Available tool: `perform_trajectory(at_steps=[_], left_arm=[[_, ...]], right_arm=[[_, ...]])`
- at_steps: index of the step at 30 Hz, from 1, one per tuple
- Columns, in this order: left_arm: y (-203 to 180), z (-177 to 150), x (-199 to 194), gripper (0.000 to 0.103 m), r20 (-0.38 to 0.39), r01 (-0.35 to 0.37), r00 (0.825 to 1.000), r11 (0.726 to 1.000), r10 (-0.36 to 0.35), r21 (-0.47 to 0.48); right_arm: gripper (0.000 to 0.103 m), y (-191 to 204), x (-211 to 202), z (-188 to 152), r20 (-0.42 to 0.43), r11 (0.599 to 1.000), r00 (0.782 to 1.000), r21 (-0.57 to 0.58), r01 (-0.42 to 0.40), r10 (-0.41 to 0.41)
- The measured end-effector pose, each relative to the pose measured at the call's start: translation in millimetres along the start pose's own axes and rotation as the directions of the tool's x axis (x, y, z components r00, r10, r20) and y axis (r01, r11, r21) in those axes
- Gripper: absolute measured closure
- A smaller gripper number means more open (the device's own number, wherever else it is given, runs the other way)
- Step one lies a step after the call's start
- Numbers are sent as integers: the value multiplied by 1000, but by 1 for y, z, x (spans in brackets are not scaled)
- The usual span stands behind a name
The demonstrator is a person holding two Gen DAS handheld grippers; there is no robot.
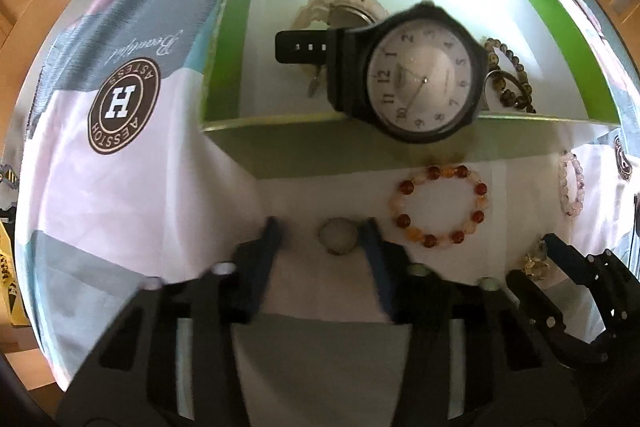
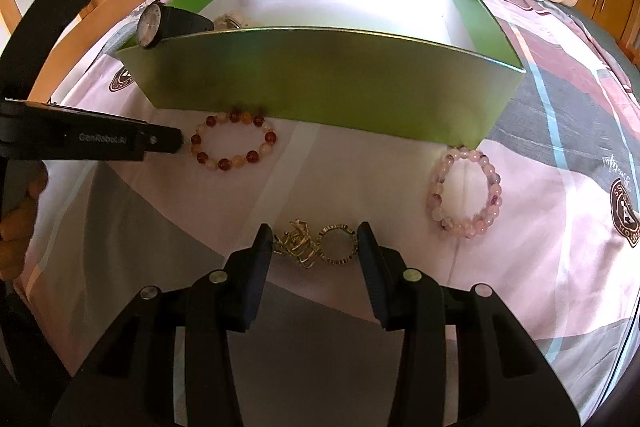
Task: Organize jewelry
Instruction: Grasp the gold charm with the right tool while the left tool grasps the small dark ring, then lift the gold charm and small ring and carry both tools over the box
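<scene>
1. Left wrist view: left tongs (image 1: 322,227) apart, a pale stone (image 1: 337,235) between the tips, unclamped.
2. Black watch (image 1: 420,75) rests on the green box (image 1: 320,143) near wall.
3. Right tongs (image 2: 315,243) stand apart, flanking a gold watch (image 2: 320,245) on the bed sheet (image 2: 540,287).

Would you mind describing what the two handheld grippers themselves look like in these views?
Both are matte black plastic. The left gripper has dark blue, flat, blade-like fingers on angular black linkage arms with round pale pivot pins. The right gripper has the same build, its fingers looking black. In the right wrist view, the left gripper's side bears white "GenRobot.AI" lettering and a small screw.
</scene>
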State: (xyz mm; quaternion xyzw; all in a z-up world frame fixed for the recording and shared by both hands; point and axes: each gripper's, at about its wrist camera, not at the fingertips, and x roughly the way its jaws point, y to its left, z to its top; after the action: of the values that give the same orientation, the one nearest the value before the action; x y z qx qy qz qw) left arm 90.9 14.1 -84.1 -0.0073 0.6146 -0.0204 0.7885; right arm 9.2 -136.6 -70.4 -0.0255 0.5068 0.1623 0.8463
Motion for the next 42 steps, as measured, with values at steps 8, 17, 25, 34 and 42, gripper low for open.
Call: perform_trajectory(at_steps=[8, 17, 25, 34, 42], left_arm=[[17, -7, -27, 82, 35, 90, 995, 995, -88, -37], [12, -24, -60, 82, 90, 109, 990, 994, -110, 21], [4, -30, -78, 82, 167, 41, 985, 997, -51, 60], [4, -31, -87, 82, 191, 44, 980, 997, -55, 61], [-2, -34, -83, 82, 199, 12, 980, 997, -26, 70]], right_arm=[[59, -1, -15, 2, 25, 1000, 1000, 8, 7, -7], [59, 6, -36, 7, 50, 1000, 999, -13, 4, -3], [59, 8, -41, 5, 50, 1000, 999, -11, 22, -22], [59, 6, -41, 4, 50, 1000, 998, 1, 23, -23], [59, 4, -39, 1, 42, 1000, 999, 8, 25, -25]])
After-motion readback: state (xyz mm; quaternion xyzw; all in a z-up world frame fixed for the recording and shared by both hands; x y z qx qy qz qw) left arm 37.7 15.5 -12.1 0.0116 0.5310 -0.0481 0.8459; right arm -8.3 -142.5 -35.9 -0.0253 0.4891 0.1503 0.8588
